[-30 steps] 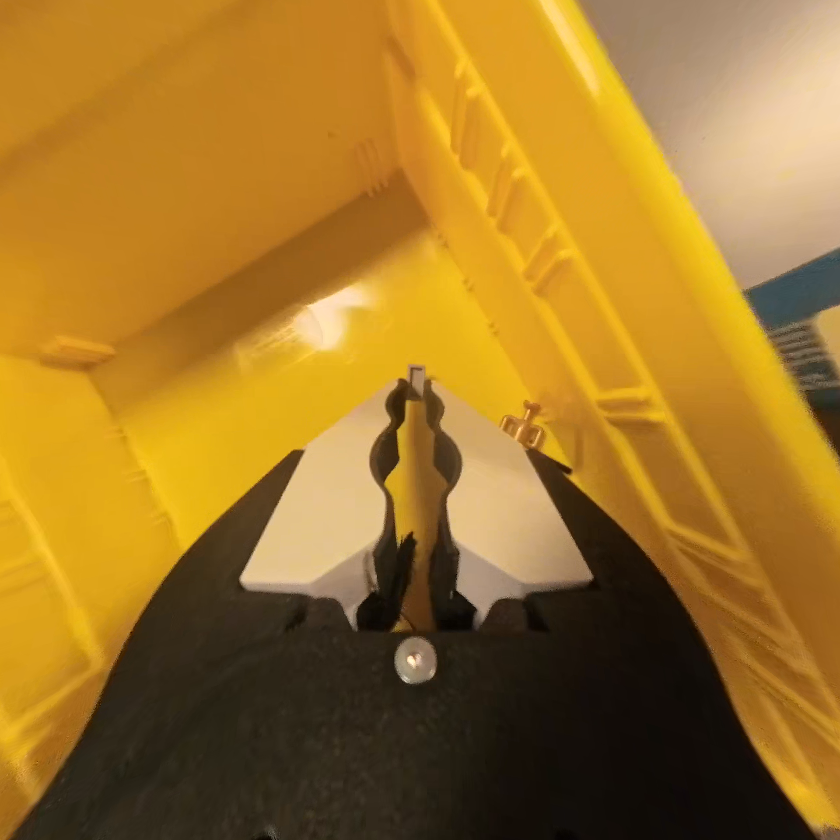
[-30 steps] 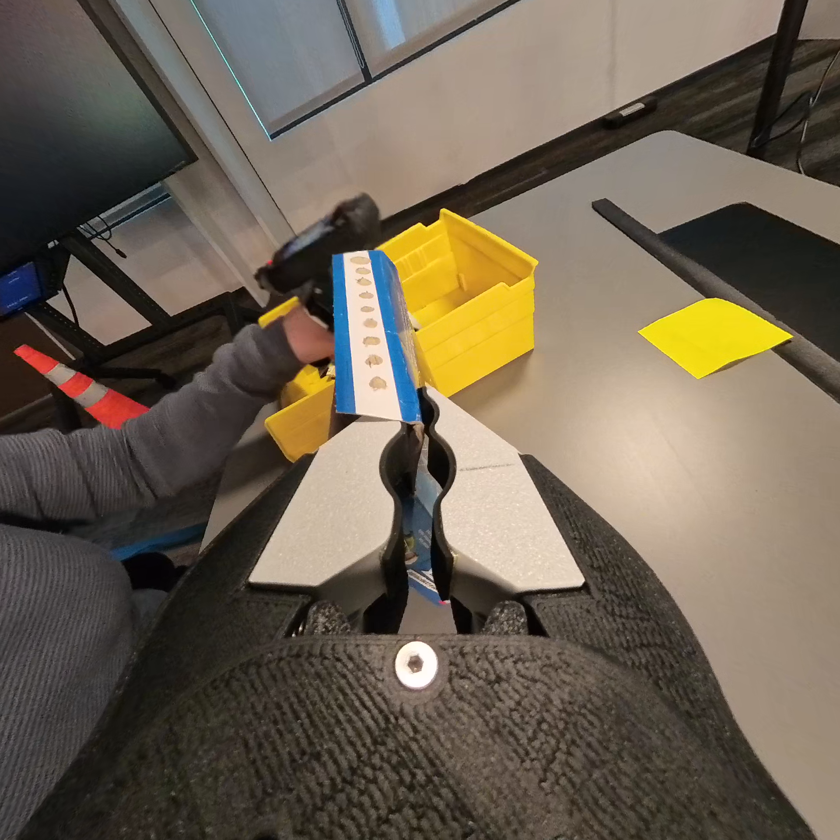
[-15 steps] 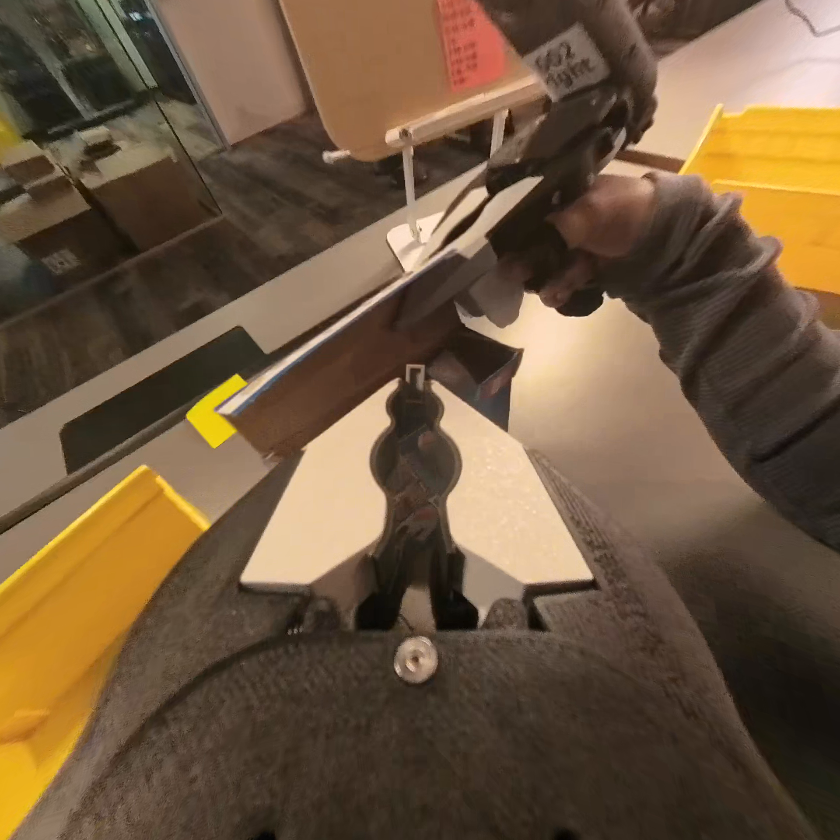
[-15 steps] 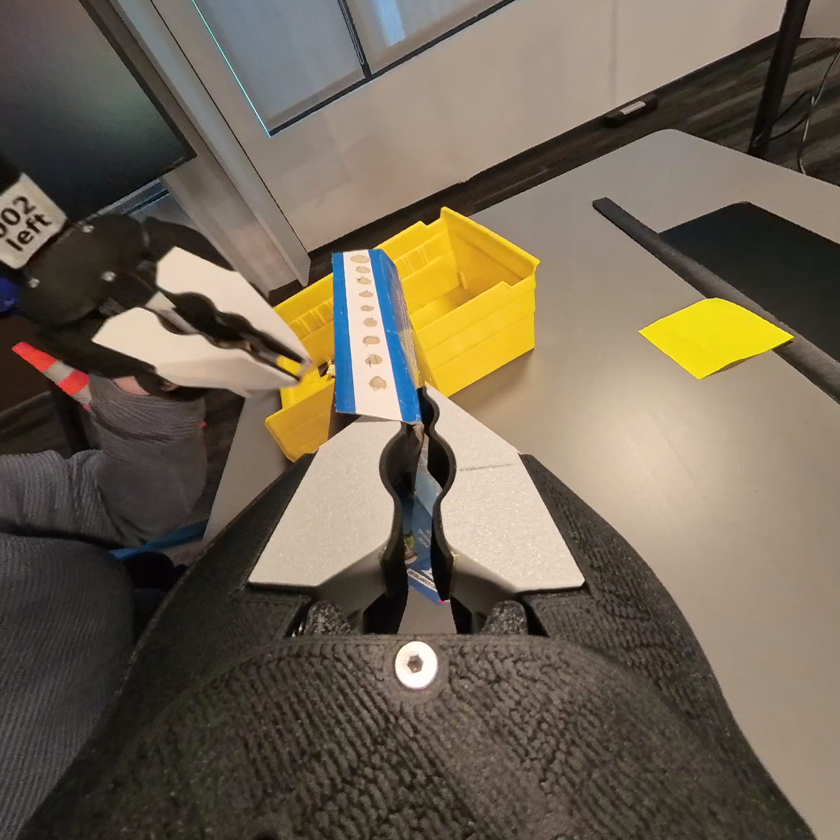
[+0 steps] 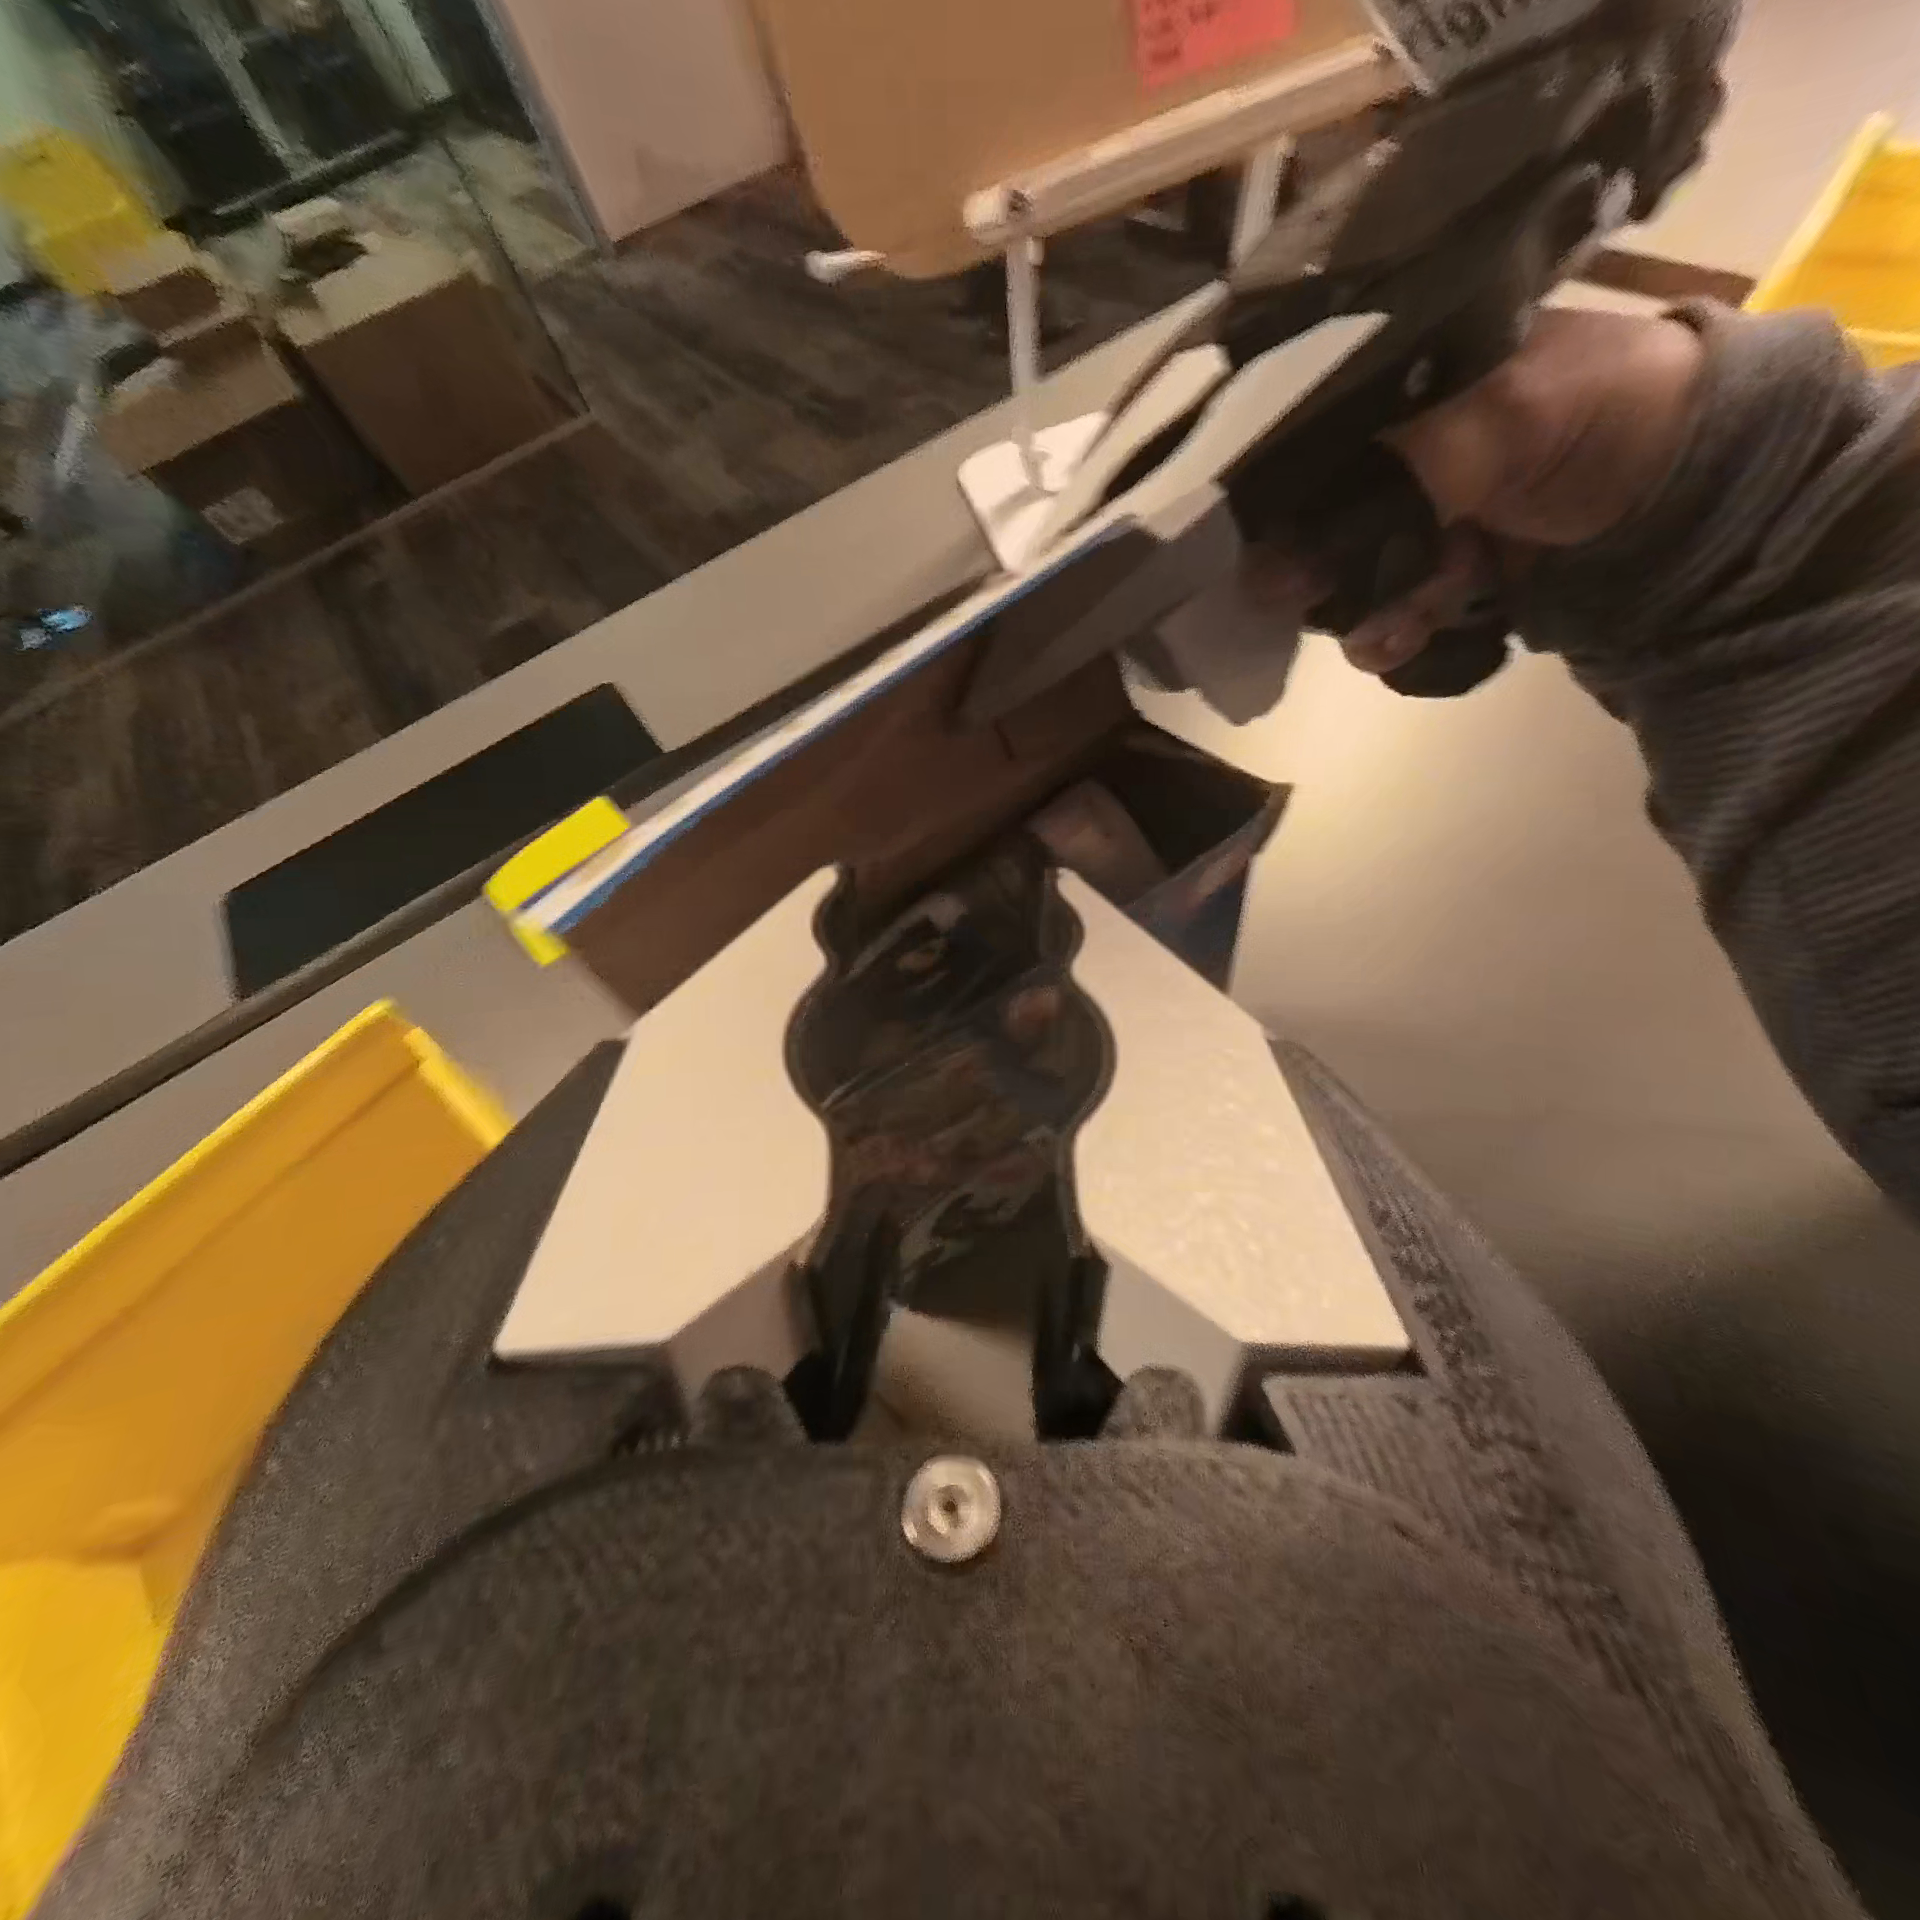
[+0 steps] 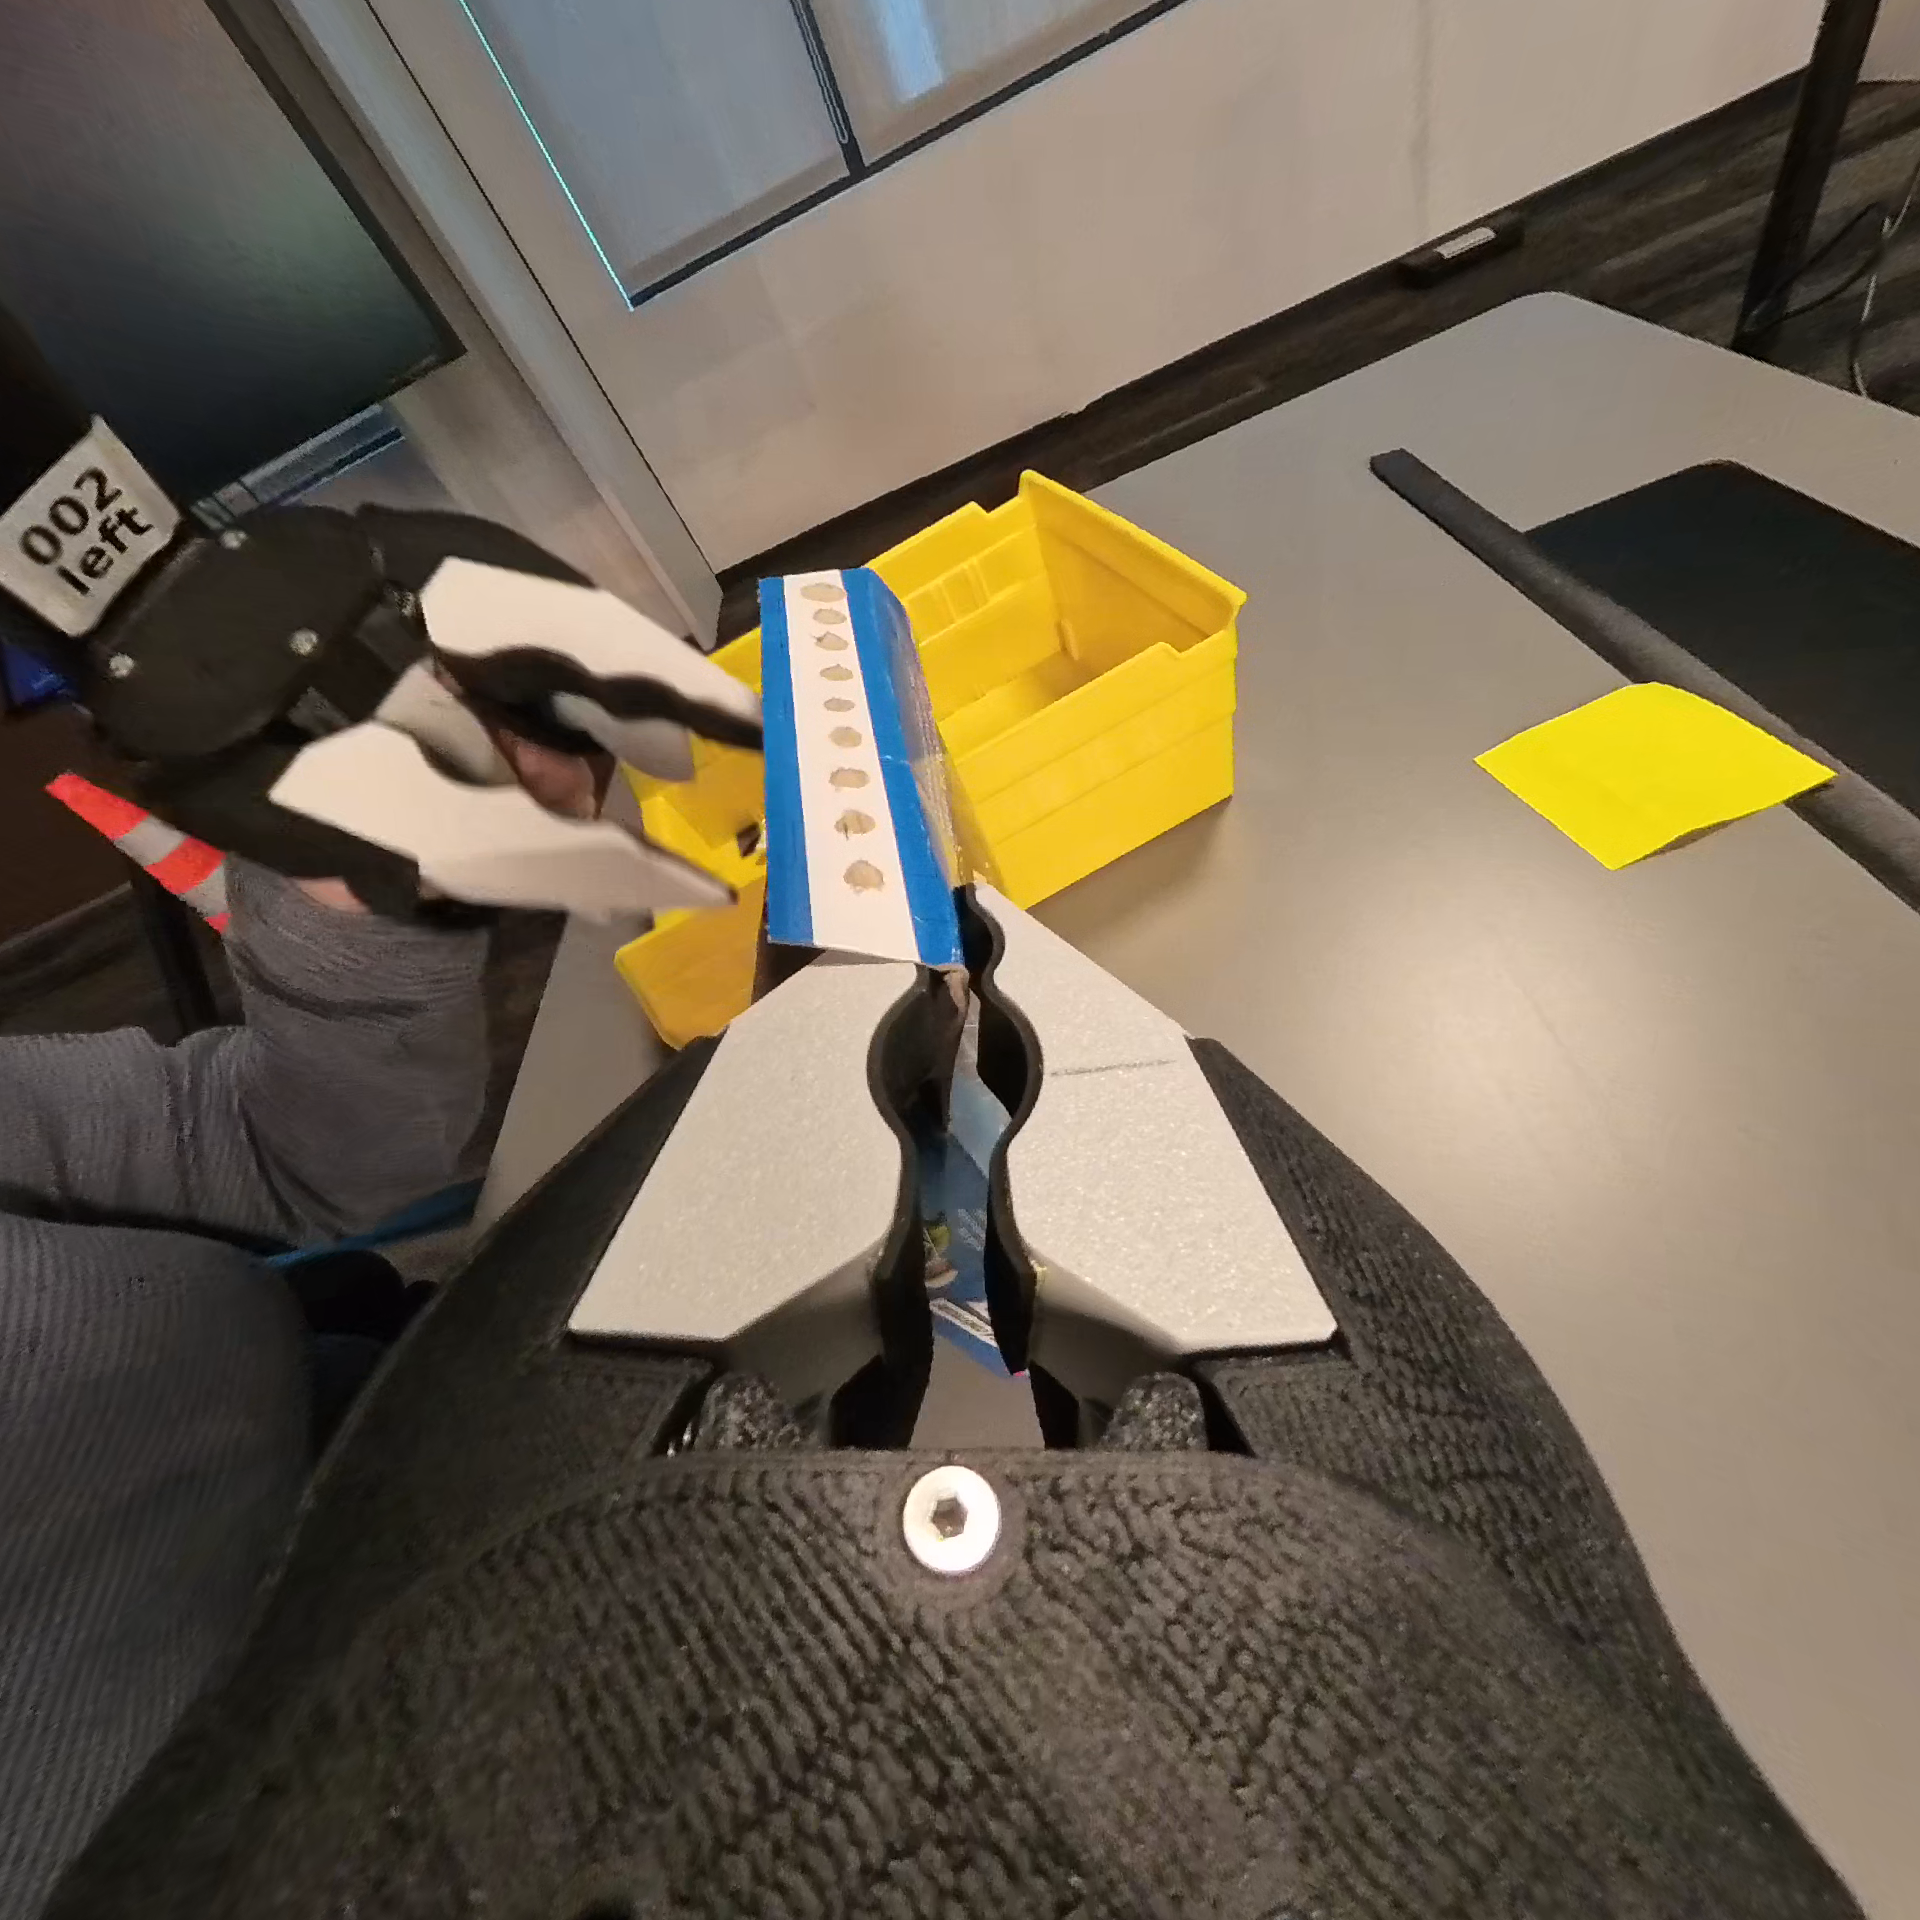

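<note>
1. Plainly, your left gripper [image 6: 740, 810] carries a white label [image 6: 83, 530] with black writing on its black body. Your right gripper [image 6: 951, 935] has a similar one, cut off by the frame in the left wrist view.
2. A pink printed sticker [image 5: 1210, 26] sits on a brown board behind, too blurred to read.
3. The box [image 6: 842, 769] is blue cardboard, brown inside. Its opened flap has a white strip with a row of glue dots.
4. Your right jaws are clamped shut on the box's near edge, holding it above the grey surface [image 6: 1351, 1143] in front of the yellow bins [image 6: 1091, 686].
5. Your left jaws stand apart, gripping nothing, with their tips at the box's left edge.
6. A yellow sheet [image 6: 1652, 769] lies on the surface, well apart to the right.
</note>
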A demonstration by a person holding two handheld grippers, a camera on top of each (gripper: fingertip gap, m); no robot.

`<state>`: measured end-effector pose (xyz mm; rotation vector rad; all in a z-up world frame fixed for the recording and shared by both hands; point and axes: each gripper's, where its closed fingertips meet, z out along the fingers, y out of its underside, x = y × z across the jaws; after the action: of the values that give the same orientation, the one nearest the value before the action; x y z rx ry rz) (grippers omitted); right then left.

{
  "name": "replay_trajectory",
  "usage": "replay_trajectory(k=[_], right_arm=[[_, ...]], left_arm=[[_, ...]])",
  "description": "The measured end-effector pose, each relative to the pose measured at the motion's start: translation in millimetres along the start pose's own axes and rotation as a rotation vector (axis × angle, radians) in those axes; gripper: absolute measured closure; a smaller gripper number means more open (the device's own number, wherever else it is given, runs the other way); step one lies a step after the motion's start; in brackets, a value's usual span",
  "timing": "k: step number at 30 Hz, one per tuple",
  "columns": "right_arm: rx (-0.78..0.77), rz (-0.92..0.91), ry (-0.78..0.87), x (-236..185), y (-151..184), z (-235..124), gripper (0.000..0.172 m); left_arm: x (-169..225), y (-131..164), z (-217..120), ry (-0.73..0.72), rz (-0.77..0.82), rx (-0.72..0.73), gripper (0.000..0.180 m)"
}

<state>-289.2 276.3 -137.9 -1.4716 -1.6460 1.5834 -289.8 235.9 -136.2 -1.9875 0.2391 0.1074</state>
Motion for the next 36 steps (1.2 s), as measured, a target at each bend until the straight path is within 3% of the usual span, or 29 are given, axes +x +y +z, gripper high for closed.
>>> replay_trajectory(k=[3,6,10,16,21,23,29,33,36], right_arm=[[-0.002,-0.001,0.004,0.7,0.5,-1.1,0.172],[-0.001,0.002,0.003,1.0,0.6,-1.2,0.172],[-0.001,0.001,-0.002,-0.2,0.2,0.4,0.172],[-0.003,-0.001,-0.007,-1.8,0.4,1.9,0.172],[0.000,0.007,-0.010,-0.8,0.5,1.4,0.172],[0.001,0.008,-0.012,-0.7,0.5,1.6,0.172],[0.001,0.010,-0.018,-1.1,0.9,1.1,0.172],[0.000,0.010,-0.019,-1.2,0.9,1.1,0.172],[-0.002,0.008,-0.021,-2.2,1.1,1.3,0.172]], left_arm=[[-40.9,9.9,-32.7,-0.179,-0.110,0.056,0.149],[-84.0,43.7,-67.5,-0.339,-0.307,0.089,0.152],[-117.6,123.9,-81.2,-0.442,-0.482,-0.124,0.148],[-91.6,183.7,-60.4,-0.217,-0.389,-0.389,0.148],[-51.2,180.6,-59.4,0.063,-0.433,-0.416,0.147],[-35.9,184.4,-62.7,0.158,-0.445,-0.493,0.143],[-21.2,207.1,-65.9,0.247,-0.180,-0.755,0.120],[-27.8,218.8,-68.4,0.287,-0.038,-0.859,0.133],[-27.5,218.2,-65.9,0.346,-0.014,-0.854,0.139]])
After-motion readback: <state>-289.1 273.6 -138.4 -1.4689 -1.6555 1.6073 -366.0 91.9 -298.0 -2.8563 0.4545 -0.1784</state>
